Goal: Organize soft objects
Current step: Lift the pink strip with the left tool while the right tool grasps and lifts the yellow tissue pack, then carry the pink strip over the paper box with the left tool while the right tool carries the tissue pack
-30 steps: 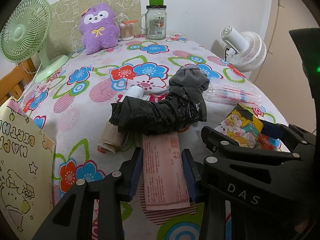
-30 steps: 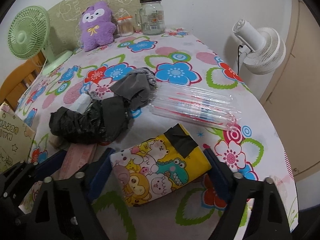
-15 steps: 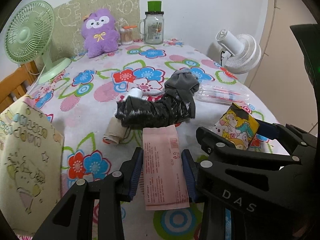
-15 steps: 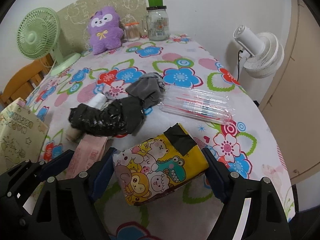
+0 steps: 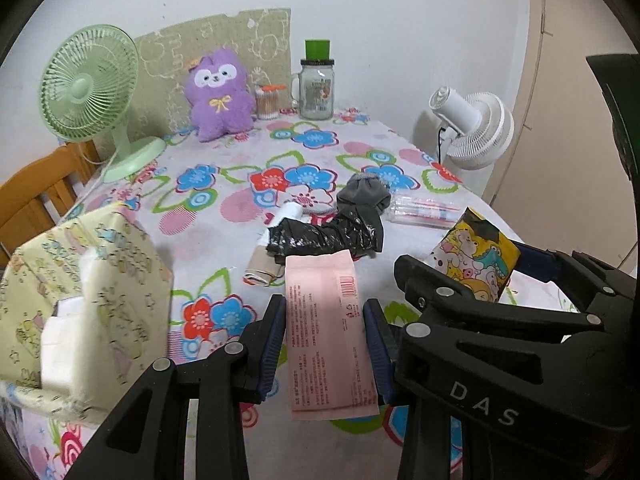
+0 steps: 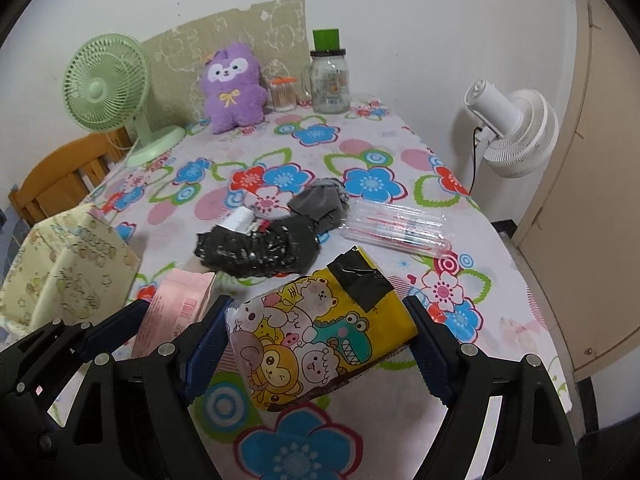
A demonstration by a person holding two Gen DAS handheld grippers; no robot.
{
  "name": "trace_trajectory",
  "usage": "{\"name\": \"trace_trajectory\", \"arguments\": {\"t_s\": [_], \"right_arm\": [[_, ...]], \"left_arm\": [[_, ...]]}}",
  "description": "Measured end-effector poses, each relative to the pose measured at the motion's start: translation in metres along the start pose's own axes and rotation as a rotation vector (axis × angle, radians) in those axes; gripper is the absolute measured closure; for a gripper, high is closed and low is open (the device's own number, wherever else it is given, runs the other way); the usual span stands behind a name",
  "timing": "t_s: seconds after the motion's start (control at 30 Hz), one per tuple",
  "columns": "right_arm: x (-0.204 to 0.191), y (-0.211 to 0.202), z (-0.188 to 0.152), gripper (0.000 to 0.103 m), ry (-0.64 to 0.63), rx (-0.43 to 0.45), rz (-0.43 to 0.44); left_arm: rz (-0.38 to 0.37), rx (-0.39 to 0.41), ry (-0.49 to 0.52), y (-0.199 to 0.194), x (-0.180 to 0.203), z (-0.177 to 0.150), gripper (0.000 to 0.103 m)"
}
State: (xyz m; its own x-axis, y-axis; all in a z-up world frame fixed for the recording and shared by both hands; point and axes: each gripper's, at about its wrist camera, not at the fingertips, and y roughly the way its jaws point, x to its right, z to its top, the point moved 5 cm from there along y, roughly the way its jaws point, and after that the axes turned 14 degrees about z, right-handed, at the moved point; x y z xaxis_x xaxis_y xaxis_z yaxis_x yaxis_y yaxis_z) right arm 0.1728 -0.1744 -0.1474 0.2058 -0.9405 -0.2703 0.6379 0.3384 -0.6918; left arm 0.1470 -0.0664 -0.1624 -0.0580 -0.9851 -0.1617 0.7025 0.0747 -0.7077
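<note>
While both tools hang above the near edge of the flowered table (image 5: 224, 216), each is closed on one soft pack. The left gripper (image 5: 325, 344) pinches a flat pink packet (image 5: 326, 332) between its blue pads, the packet standing lengthwise between the fingers with its barcode end pointing far. The right gripper (image 6: 316, 340), jaws set wide, clamps a plump yellow cartoon-print pack (image 6: 320, 328) patched with one strip of black tape; both packs are off the cloth. To the near left one pale yellow gift bag (image 5: 80, 280) stands with white padding showing inside.

Just beyond the grippers, in the middle of the table, lies a small heap: one crumpled black plastic bundle (image 6: 256, 250), one grey cloth piece (image 6: 320, 202) touching its far right end, one white roll (image 5: 290, 213) at its far left, and one beige folded item (image 5: 260, 270) at its near left. Right of the heap rests one clear plastic sleeve (image 6: 394, 228) with red markings.

Farther back, one green desk fan (image 5: 90, 92) stands at the left edge, with a wooden chair (image 5: 36, 200) beside the table there. One white fan (image 6: 516, 128) sits off the right side. Along the far wall stand one purple plush toy (image 5: 220, 96), one small cotton-swab jar (image 5: 268, 100), and one glass mug jar (image 5: 317, 88) with a green cap, all before a patterned board (image 5: 224, 40).
</note>
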Motion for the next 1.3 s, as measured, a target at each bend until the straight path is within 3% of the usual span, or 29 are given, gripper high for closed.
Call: {"name": "trace_trajectory", "arguments": {"t_s": [0.77,1.3], "right_arm": [[-0.063,-0.074,-0.003,0.019,-0.080,0.099,0.054],[-0.117,-0.075,0.019,0.019,-0.164,0.130,0.108]], "left_arm": [[0.063,0.095,-0.051,-0.072,-0.043,-0.005,0.063],[0.105,0.126,-0.086,-0.082,-0.091,0.007,0.063]]}}
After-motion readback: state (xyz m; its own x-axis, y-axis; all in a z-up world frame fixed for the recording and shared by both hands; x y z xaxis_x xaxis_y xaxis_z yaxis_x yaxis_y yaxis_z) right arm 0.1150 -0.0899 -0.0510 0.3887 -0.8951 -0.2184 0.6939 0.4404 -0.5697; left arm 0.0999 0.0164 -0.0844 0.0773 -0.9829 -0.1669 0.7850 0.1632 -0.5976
